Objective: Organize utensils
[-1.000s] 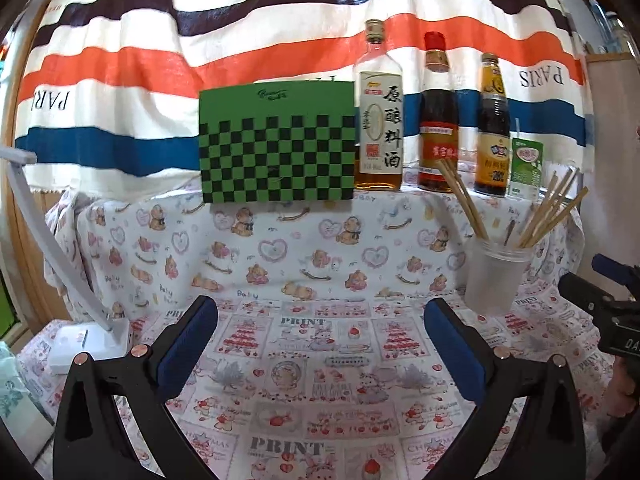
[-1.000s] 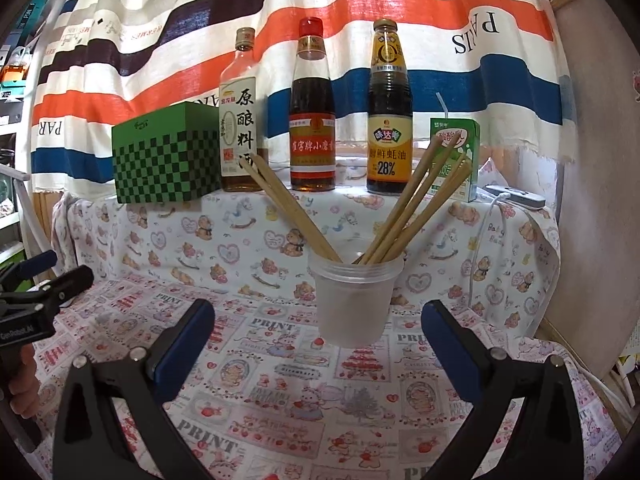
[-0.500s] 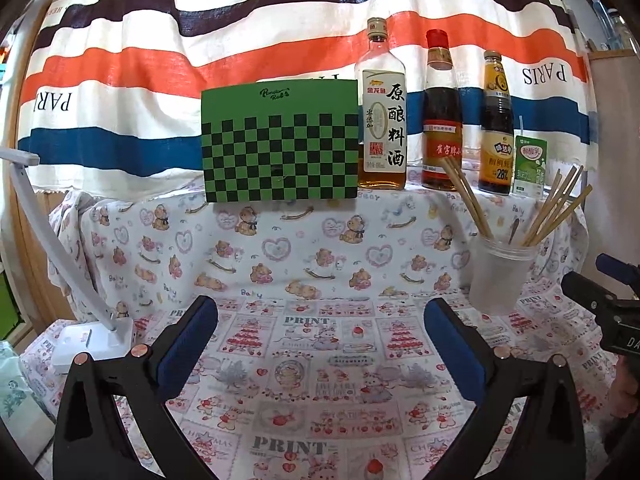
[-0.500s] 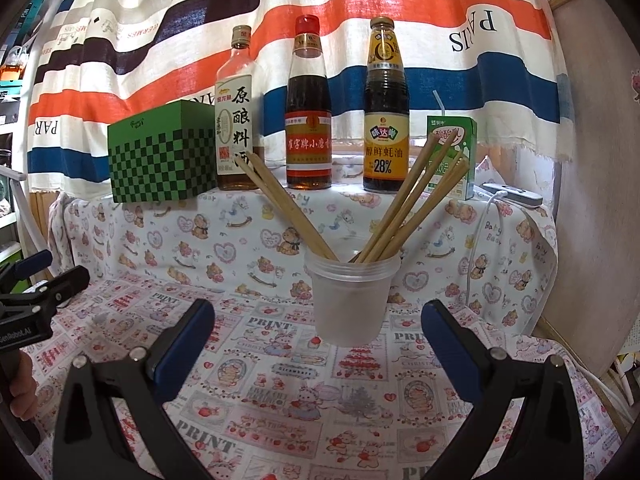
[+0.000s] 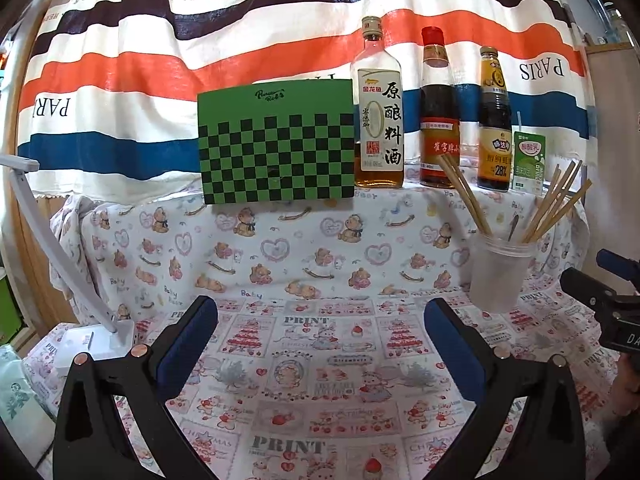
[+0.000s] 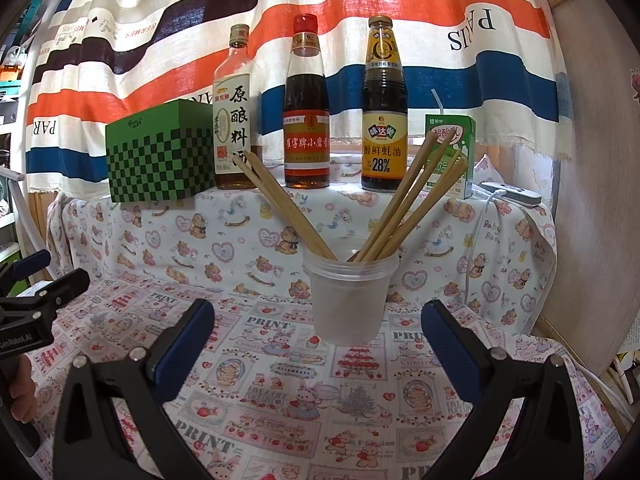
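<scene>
1. Near the middle of the right wrist view, a cloudy plastic cup [image 6: 347, 300] stands upright on the printed tablecloth [image 6: 280, 392], holding wooden chopsticks [image 6: 404, 208] that fan out to both sides; their lower ends are hidden behind the cup wall, so their number is hard to count.
2. At the bottom of that frame the right gripper [image 6: 318, 344] has its jaws spread wide, nothing between them, and the cup sits just beyond the gap.
3. At the lower middle of the left wrist view the left gripper [image 5: 320, 340] is likewise spread and empty over bare cloth; the cup stands off to the right of that frame, with a thin dark utensil beside the chopsticks that is too small to identify.
4. Each gripper shows at the edge of the other's frame, cut off by the border, with only part of a hand [image 6: 18, 392] visible at lower left.
5. Along the raised shelf behind stand a green checkered box [image 5: 276, 142], three bottles [image 6: 306, 104] and a small green carton [image 6: 450, 156], partly blocked by chopsticks in the right wrist view.
6. At the left edge of the left wrist view a white lamp [image 5: 52, 248] has its head cut off by the border.
</scene>
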Demonstrator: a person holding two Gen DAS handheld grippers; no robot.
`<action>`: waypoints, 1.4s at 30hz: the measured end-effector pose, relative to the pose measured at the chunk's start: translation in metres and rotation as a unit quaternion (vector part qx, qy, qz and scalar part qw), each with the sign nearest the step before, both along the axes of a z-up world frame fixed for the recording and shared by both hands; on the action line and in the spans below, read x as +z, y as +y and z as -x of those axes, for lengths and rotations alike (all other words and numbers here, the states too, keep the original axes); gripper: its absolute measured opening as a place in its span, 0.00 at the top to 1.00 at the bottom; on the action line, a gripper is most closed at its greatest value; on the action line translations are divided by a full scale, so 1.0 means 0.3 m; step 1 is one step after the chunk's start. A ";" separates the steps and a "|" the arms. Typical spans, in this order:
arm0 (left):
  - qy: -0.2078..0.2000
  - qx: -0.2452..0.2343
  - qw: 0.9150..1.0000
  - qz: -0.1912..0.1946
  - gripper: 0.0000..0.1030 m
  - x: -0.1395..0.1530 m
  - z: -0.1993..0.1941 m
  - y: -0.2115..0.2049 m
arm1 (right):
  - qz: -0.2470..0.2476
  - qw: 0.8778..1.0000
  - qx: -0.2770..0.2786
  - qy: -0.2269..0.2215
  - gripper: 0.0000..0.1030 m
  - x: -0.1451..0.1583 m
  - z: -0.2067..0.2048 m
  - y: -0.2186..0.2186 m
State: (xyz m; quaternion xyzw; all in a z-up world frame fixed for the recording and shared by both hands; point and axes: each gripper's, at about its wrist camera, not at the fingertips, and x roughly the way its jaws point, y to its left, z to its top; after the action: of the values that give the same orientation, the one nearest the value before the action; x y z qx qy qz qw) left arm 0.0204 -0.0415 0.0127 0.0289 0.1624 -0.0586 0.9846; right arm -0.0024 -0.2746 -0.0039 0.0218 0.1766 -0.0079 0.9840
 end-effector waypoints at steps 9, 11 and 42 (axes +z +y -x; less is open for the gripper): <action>0.001 0.009 1.000 0.004 0.00 -0.002 -0.003 0.007 | 0.001 1.000 -0.001 0.000 0.00 0.000 0.001 0.002; 0.001 0.009 1.000 0.003 0.00 -0.003 -0.003 0.006 | 0.000 1.000 -0.001 0.000 0.00 0.000 0.001 0.001; 0.002 0.011 1.000 0.002 0.00 -0.006 -0.007 0.014 | 0.000 1.000 -0.006 0.006 0.00 -0.002 -0.008 0.000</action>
State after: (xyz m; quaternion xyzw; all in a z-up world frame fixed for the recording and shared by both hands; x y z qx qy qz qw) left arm 0.0225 -0.0374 0.0108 0.0249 0.1649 -0.0485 0.9848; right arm 0.0001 -0.2745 -0.0046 0.0224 0.1821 -0.0143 0.9829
